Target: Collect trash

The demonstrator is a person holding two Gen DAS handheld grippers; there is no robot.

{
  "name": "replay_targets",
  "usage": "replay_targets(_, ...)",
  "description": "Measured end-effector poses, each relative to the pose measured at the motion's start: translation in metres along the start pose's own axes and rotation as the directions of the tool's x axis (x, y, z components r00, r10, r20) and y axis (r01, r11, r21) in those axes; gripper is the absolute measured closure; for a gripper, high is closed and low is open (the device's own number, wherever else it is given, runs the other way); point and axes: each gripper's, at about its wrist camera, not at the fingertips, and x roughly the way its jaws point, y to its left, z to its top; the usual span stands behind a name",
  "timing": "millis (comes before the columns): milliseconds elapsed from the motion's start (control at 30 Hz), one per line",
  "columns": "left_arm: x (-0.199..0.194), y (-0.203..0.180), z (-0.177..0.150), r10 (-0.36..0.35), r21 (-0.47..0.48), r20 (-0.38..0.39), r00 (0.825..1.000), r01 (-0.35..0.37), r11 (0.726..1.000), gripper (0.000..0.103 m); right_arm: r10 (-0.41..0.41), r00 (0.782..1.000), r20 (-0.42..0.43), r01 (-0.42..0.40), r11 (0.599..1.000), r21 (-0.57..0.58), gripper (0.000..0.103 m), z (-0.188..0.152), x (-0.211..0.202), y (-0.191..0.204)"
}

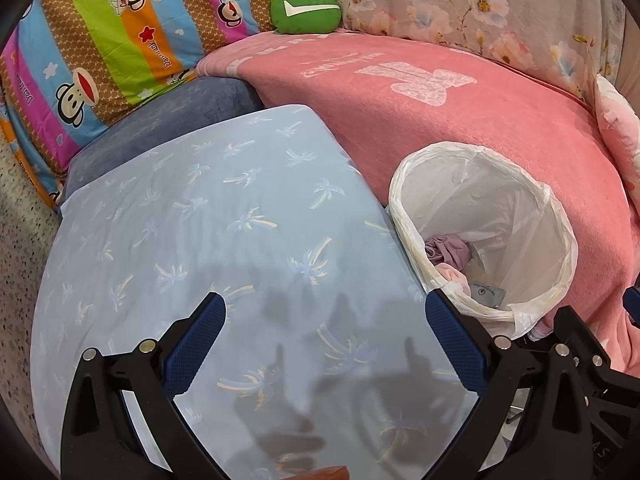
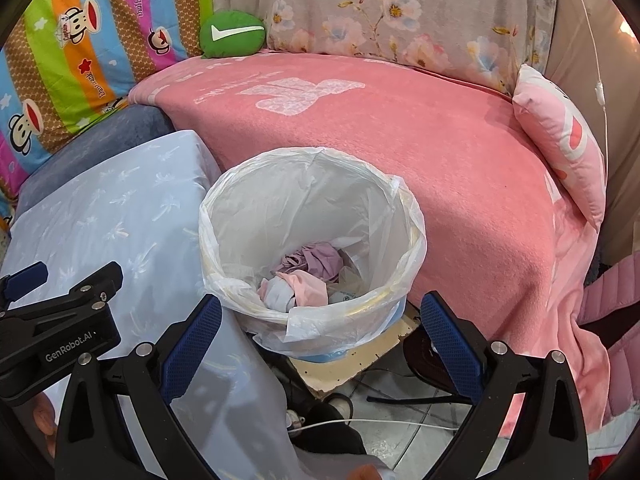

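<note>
Two claws, both yours, both released: the left claw (image 1: pixel 322 312) hangs spread over the blue sheet (image 1: pixel 208 216), nothing between its pads; the right claw (image 2: pixel 320 314) is spread just in front of the bin (image 2: pixel 412 240), also gripping nothing.

Hidden or unclear:
- Bin base is cut off by its bag (image 2: pixel 304 200) and by the right claw's fingers; what it stands on is hard to tell, though a pale board (image 2: pixel 352 364) shows under it.
- Left wrist view crops the bin's near rim behind the right finger.
- Floor below the bin is a jumble: a white cable (image 2: pixel 380 422) and dark shapes you cannot name.
- Your left claw's body juts into the right wrist view at lower left, partly cut off.

Bin contents: crumpled lilac cloth (image 2: pixel 316 260), pink piece (image 2: pixel 306 286) and white scrap (image 2: pixel 276 292) lie at the bottom, touching one another; a small printed label or packet (image 1: pixel 486 294) sits beside them, print too small to read.

Bin sits between the blue sheet and the pink blanket (image 2: pixel 400 128), close against both. Green pouch (image 2: pixel 232 34) rests well apart, at the blanket's far edge.
</note>
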Motion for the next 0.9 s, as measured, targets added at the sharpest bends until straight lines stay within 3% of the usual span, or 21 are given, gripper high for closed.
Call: replay_targets(900,0.0055,-0.0019,-0.0084,0.024,-0.005,-0.019,1.0,-0.025,1.0,0.007,-0.014,1.0,-0.026,0.014,1.0,0.016,0.006,-0.0038,0.0084,-0.006)
